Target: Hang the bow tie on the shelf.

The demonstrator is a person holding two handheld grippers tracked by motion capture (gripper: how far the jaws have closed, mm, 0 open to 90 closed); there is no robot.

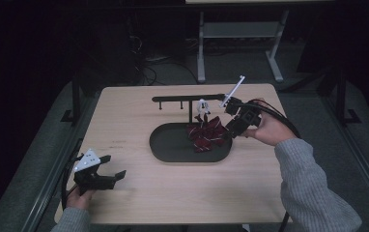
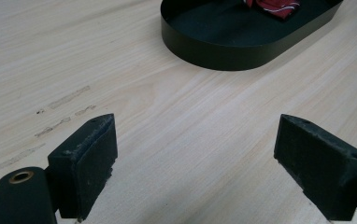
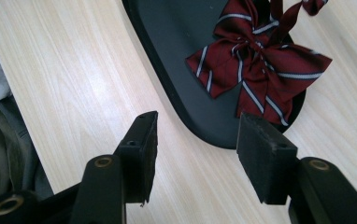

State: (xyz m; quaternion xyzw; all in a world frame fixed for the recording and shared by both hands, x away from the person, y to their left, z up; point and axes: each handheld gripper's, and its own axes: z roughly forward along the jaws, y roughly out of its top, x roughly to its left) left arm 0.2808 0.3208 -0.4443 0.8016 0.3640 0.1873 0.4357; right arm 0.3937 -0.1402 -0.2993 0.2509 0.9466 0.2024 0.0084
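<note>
A dark red bow [image 1: 205,135] with thin white stripes lies in the right half of a black oval tray [image 1: 173,145] at the middle of the table. My right gripper [image 1: 231,131] hangs just above the tray's right end, beside the bow; its jaws are open and nothing is between them. The right gripper view shows the right gripper [image 3: 197,135] over the tray [image 3: 167,56] rim, with the bow [image 3: 256,70] a little ahead. My left gripper [image 1: 114,166] rests open at the table's front left, pointing toward the tray [image 2: 232,51]. In its own view the left gripper [image 2: 195,140] holds nothing.
A low black rack [image 1: 187,98] stands right behind the tray, with a small white piece [image 1: 202,106] hanging from it. Bare wooden tabletop [image 1: 124,121] lies between my left gripper and the tray. A grey sleeve [image 1: 313,188] comes in from the lower right.
</note>
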